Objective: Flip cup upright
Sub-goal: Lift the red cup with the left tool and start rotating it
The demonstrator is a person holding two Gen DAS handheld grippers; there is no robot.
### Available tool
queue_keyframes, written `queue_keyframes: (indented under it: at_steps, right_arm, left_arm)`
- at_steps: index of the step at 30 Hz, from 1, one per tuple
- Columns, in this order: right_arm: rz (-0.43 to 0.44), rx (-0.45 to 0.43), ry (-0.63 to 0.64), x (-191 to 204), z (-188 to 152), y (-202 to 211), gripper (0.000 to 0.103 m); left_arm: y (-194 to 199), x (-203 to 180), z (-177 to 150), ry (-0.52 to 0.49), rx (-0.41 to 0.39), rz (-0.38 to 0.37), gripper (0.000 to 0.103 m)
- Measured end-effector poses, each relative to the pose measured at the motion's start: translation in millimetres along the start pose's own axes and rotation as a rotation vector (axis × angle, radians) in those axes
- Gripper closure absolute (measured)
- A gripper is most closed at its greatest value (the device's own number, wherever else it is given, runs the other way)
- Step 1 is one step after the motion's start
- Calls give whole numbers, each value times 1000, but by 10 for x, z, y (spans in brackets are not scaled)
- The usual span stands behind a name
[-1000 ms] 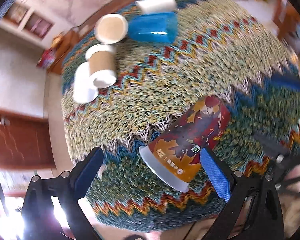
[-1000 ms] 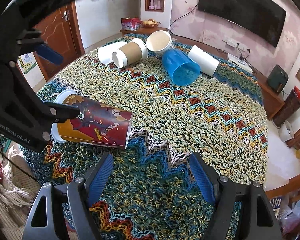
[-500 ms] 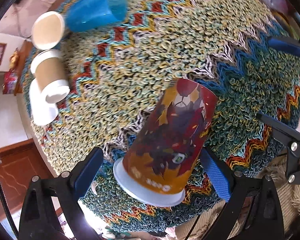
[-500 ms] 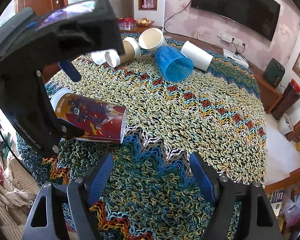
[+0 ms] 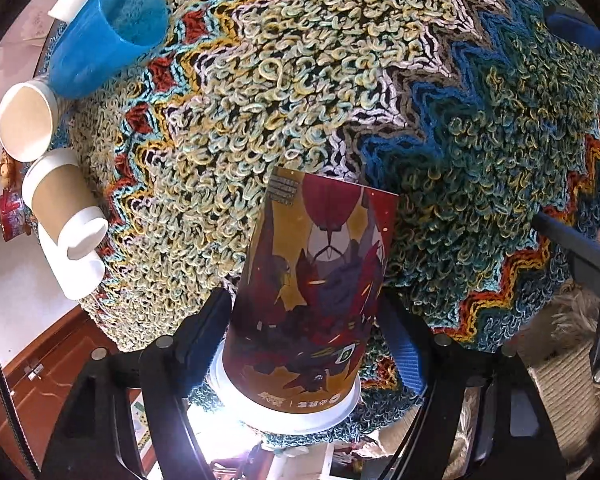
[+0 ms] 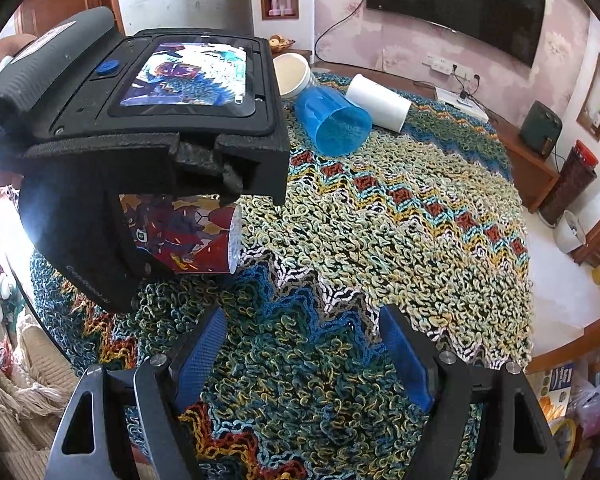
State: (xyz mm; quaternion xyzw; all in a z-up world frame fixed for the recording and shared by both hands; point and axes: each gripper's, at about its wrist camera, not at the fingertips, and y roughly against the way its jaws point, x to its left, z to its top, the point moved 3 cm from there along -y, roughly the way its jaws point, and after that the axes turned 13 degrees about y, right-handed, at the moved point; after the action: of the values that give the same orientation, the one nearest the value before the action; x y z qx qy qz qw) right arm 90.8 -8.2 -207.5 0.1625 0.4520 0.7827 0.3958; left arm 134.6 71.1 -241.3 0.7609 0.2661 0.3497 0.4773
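A red and gold printed paper cup (image 5: 316, 292) with a white rim lies on its side on the woven table cover, rim toward the table edge. My left gripper (image 5: 306, 332) is shut on the printed cup, a blue pad against each side near the rim. In the right wrist view the cup (image 6: 188, 240) shows under the left gripper's black body, its base pointing at the table's middle. My right gripper (image 6: 300, 356) is open and empty above the cover near the front edge.
The colourful zigzag cover (image 5: 380, 92) spans the round table. At the far side lie a blue plastic cup (image 5: 108, 40), an open white cup (image 5: 26, 120), a brown sleeved cup (image 5: 60, 208) and a white cup (image 6: 380, 102). A TV and cabinet stand behind.
My left gripper has moved in over the printed cup and closed its pads on it; the view has swung round. The right gripper has stayed open and nearly still.
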Motion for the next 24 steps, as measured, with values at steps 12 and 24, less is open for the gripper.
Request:
queue_keyframes:
  at_steps: [12,24]
  right_arm:
    - [38,-3,-113,-155,-66,-10,24]
    - [65,-32,-271,-387,-71,47,24]
  left_arm:
    - [87,220,-35,393,117,-486,26]
    - [-334,295,-622,988,319,-1044,26]
